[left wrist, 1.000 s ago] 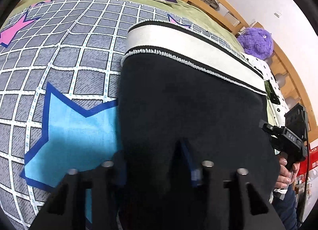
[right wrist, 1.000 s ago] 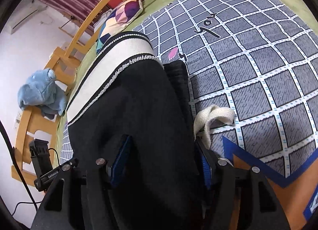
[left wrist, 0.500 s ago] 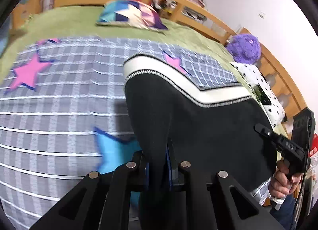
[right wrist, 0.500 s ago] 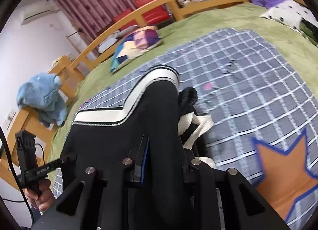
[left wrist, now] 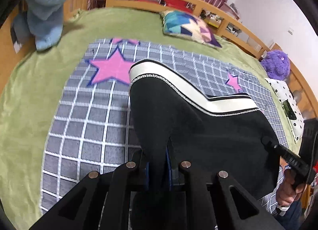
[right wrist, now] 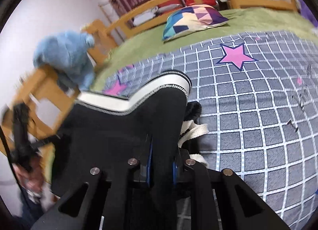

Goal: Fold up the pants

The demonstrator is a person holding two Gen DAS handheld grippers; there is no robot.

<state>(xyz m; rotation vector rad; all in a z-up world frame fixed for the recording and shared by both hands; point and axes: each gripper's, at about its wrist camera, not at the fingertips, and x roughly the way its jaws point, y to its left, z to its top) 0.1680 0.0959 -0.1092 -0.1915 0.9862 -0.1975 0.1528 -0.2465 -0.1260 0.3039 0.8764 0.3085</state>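
Black pants with white striped waistband (left wrist: 198, 122) — lifted off grey grid-patterned blanket with stars (left wrist: 95, 115). Left gripper (left wrist: 157, 165) clamped on black fabric; right gripper (right wrist: 161, 167), jaws just closing — likewise clamped.

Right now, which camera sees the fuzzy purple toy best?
The left wrist view. There the purple plush toy sits whole and fairly sharp by the wooden bed rail, past the black pants. In the right wrist view only a blurred purple sliver shows at the picture's right edge, probably that toy.
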